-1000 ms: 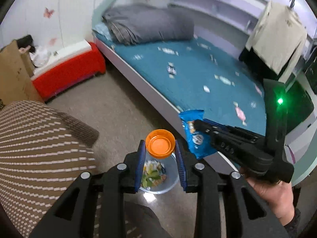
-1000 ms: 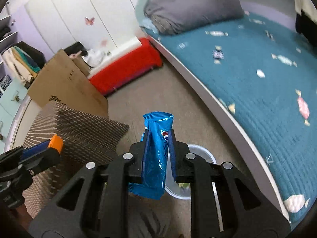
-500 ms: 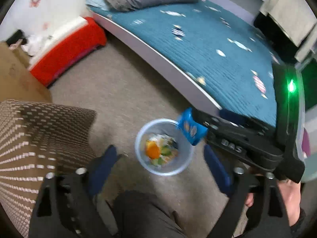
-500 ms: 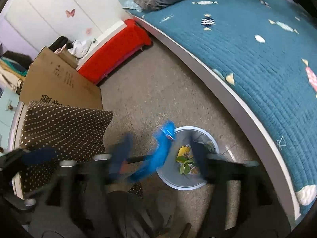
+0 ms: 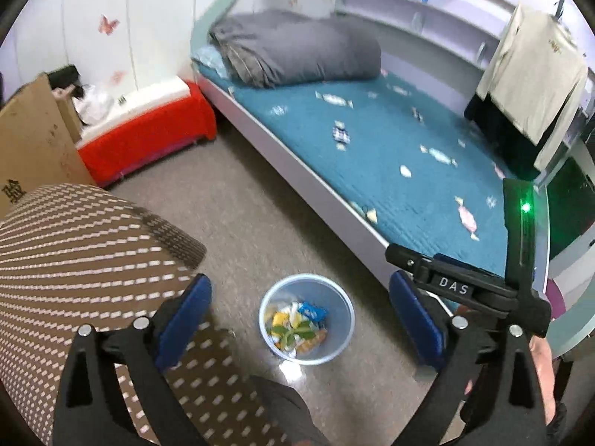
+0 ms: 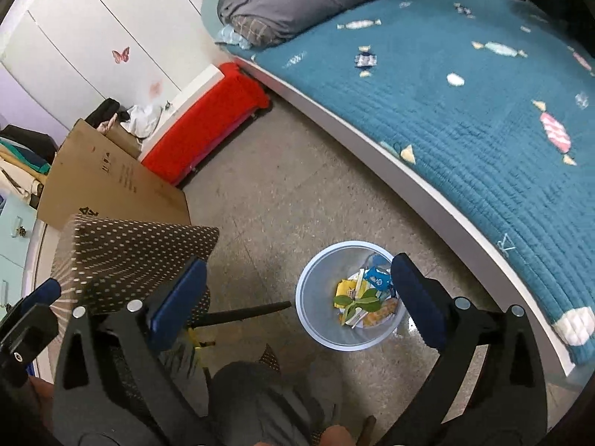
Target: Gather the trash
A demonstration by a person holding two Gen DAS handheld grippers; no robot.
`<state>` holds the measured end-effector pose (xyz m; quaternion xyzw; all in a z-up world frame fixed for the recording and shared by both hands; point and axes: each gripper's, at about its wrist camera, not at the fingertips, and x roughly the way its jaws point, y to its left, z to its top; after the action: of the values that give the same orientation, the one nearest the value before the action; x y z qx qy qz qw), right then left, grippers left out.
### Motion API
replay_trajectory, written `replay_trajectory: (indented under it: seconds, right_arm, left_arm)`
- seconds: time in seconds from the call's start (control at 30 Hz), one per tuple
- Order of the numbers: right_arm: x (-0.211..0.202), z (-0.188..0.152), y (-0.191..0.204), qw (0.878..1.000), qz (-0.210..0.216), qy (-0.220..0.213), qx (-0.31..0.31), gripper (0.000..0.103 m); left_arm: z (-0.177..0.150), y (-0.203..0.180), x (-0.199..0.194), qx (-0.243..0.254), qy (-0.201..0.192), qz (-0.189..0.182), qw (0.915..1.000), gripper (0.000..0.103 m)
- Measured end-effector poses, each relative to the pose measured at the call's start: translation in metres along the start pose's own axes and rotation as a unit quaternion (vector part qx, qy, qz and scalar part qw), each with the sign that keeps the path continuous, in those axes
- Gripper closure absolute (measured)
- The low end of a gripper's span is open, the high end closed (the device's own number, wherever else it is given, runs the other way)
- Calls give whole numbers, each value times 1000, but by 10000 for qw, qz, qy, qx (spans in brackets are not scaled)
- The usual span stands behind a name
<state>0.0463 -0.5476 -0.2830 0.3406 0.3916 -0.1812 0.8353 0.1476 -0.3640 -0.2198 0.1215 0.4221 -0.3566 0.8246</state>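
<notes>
Beside the bed (image 5: 390,156) on the speckled floor (image 6: 282,193) stands a pale blue bin (image 5: 334,345), and in it we see the blue wrapper (image 5: 311,311) lying on top of yellow packets and a green leaf (image 6: 357,303), toward the bed side of the bin. We hold the left gripper (image 5: 301,319) above the bin with its jaws wide and nothing between them. Our right gripper (image 6: 297,297) is likewise spread wide and empty over the bin's left rim, with the dotted cushion (image 6: 134,256) at its left.
</notes>
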Motion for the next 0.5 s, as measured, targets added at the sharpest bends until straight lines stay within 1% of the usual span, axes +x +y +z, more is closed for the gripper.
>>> replay_trajectory:
  seconds: [0.07,0.13,0.23,0.3,0.37,0.47,0.5]
  right_arm:
    - [-15,-2,13,9999,-13,-105,-96,6]
    - [-27,-4,26,9996,5,-199,-198,6]
    - [-52,-11,50,9985,50,-388,-394,6]
    - [-66,-16,65,9973,116,-491,-536,6]
    - [-83,-22,87,9951,143,-622,-755,6]
    - [-105,-30,118,9905,198,-798,-1106,6]
    - [-110,-33,126,9889,222,-845,-1204,6]
  left_arm:
    - [-4,4,-17,-26,-188,124,9997,7]
    - [-9,8,-38,-22,-399,353,9986,7]
    - [-17,18,-72,-55,-766,620,9951,5]
    - [-24,27,-98,-138,-1080,778,9910,5]
    - [-28,33,-117,-217,-1289,974,9866,5]
    - [-39,46,-150,-354,-1731,1258,9762,5]
    - [-44,49,-160,-381,-1861,1429,9713,5]
